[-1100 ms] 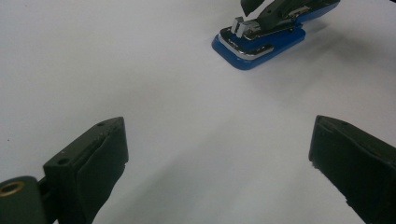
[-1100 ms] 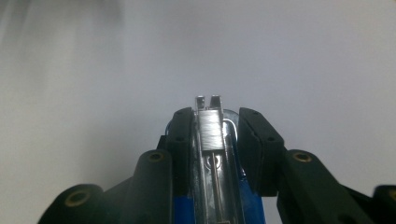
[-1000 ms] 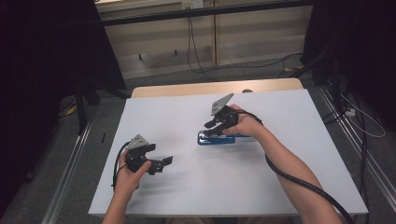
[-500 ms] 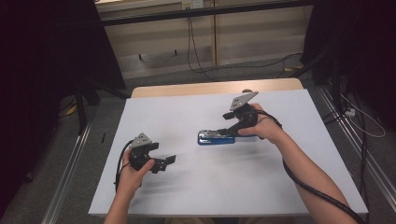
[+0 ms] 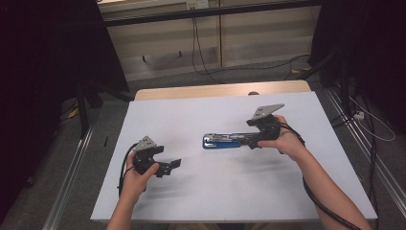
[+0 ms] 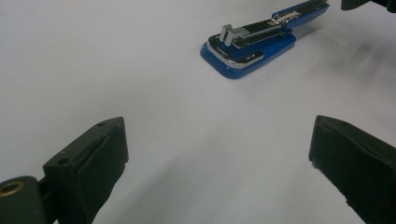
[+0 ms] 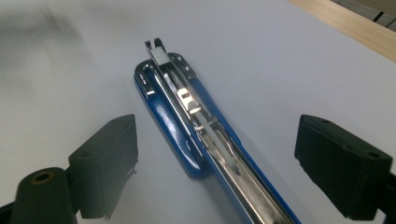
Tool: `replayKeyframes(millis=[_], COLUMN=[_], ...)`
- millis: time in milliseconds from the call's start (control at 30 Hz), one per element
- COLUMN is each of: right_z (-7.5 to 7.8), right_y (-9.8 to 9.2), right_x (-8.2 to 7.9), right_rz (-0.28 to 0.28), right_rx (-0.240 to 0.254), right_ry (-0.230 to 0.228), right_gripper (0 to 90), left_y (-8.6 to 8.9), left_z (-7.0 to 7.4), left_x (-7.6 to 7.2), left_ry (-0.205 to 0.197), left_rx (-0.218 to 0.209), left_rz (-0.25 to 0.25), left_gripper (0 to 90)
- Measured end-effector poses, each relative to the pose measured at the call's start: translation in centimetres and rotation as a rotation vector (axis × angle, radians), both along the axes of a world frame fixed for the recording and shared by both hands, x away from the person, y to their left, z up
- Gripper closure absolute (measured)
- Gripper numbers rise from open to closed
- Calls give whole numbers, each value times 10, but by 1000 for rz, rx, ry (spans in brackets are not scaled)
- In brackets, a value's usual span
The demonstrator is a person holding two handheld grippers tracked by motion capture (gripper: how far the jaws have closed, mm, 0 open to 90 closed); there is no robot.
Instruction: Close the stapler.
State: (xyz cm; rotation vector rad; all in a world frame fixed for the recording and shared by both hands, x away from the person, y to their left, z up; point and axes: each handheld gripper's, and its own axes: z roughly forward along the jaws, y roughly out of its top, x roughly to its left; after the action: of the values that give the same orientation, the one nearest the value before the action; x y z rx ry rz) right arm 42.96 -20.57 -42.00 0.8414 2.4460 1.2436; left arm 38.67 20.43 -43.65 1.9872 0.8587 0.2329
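Above the blue stapler [image 5: 225, 141], right claw [image 5: 249, 142] hovers, jaws spread.

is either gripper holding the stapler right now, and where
No. The right gripper is open astride the blue stapler, not clamped on it; the left gripper is open over bare table.

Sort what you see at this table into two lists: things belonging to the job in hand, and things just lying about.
In the job:
stapler
right gripper, open over it
left gripper, open

Lying about:
table
wooden board
floor cables
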Motion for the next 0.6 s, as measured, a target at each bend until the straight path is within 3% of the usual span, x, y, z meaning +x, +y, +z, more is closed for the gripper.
replayKeyframes(millis=[67,367,500,600], right_z=[-1,-3,-4,-4], right_y=[-5,-26,-34,-39], right_x=[-6,-29,-36,-40], right_rz=[-23,-112,-139,-165], right_rx=[-19,28,9,33], right_ry=[-13,-31,-36,-35], right_gripper=[127,127,127,127], left_y=[-1,-8,-13,-19], left_z=[0,0,0,1], left_x=[0,3,4,4], left_ry=[-3,-7,-4,-8], left_rx=[1,-7,-20,-28], left_rz=[-2,0,6,-13], left_gripper=[48,48,49,49])
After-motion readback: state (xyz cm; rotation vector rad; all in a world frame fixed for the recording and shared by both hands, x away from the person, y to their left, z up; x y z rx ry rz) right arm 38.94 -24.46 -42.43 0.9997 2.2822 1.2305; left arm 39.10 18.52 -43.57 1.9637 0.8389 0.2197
